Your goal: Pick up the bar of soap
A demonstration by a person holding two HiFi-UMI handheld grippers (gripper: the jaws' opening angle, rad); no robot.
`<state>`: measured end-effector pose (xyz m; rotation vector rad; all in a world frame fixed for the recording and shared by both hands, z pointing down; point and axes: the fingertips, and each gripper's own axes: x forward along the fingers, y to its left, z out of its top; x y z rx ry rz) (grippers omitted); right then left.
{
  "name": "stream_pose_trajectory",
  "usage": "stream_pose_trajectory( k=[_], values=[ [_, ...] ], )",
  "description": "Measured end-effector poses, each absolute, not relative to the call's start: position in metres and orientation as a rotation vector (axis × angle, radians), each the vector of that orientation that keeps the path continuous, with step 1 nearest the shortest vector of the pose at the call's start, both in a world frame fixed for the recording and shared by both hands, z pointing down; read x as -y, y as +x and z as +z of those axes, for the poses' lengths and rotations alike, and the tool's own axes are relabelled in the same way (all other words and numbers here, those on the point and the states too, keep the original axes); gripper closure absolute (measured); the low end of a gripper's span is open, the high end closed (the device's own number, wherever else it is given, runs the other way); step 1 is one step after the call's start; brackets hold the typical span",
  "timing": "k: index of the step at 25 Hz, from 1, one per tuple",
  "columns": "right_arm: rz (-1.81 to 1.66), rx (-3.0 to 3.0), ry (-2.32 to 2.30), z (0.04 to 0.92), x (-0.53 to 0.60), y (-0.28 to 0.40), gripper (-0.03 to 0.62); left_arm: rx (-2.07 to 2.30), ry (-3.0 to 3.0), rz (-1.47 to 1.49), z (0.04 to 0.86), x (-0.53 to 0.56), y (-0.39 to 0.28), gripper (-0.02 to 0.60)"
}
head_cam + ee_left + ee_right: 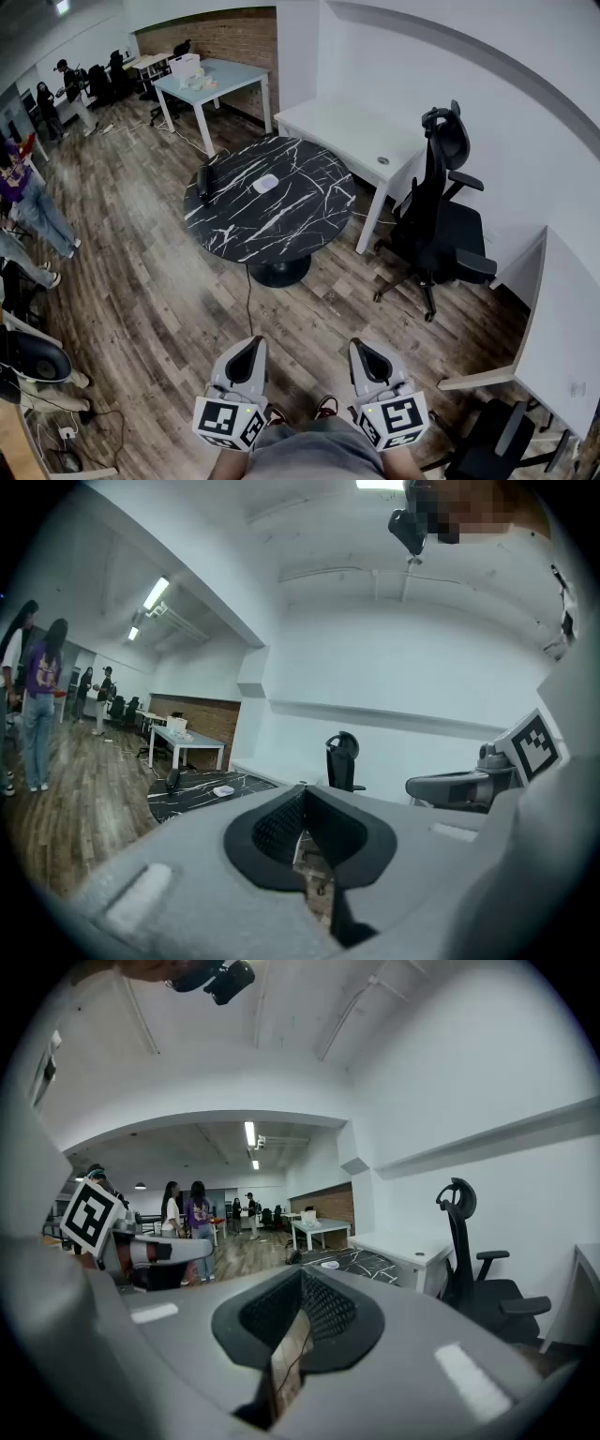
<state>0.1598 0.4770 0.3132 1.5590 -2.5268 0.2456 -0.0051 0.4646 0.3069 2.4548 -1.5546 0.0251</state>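
Left tongs [246,349], right tongs [364,349]: both were pressed together, empty, well short of the round worktop [309,225]. Soap [266,184] lay near the worktop's middle, far ahead; left tongs marginally nearer; long axis too small to tell.

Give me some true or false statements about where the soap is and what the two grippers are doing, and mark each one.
1. The bar of soap lies on the round black marble table. True.
2. The right gripper is holding the soap. False: its jaws are shut on nothing, and it is well short of the table.
3. The left gripper has its jaws together with nothing between them. True.
4. The office chair beside the table is red. False: it is black.
5. The soap is the only thing on the table. False: a dark object lies near the table's edge, apart from the soap.
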Motion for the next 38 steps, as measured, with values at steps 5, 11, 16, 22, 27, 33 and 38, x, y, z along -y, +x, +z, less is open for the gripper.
stream_pose_trajectory(
  k=[5,11,16,22,27,33,38],
  values=[
    [0.244,2.542,1.542,0.314,-0.471,0.176,0.597,1.557,2.47,0.024,0.311,-0.457,0.015,0.583],
    [0.251,2.569,1.514,0.318,-0.464,0.196,0.595,1.583,2.455,0.048,0.31,-0.453,0.04,0.583],
    [0.284,2.609,1.514,0.32,-0.459,0.214,0.594,1.604,2.441,0.064,0.315,-0.454,0.051,0.583],
    [0.325,2.61,1.528,0.33,-0.445,0.225,0.594,1.631,2.413,0.128,0.32,-0.451,0.049,0.583],
    [0.369,2.615,1.488,0.34,-0.431,0.213,0.592,1.653,2.388,0.156,0.33,-0.438,0.037,0.583],
    [0.352,2.582,1.447,0.349,-0.393,0.189,0.586,1.616,2.396,0.113,0.345,-0.384,0.023,0.583],
    [0.363,2.567,1.421,0.351,-0.342,0.153,0.58,1.587,2.426,0.079,0.343,-0.324,-0.004,0.583]
  ],
)
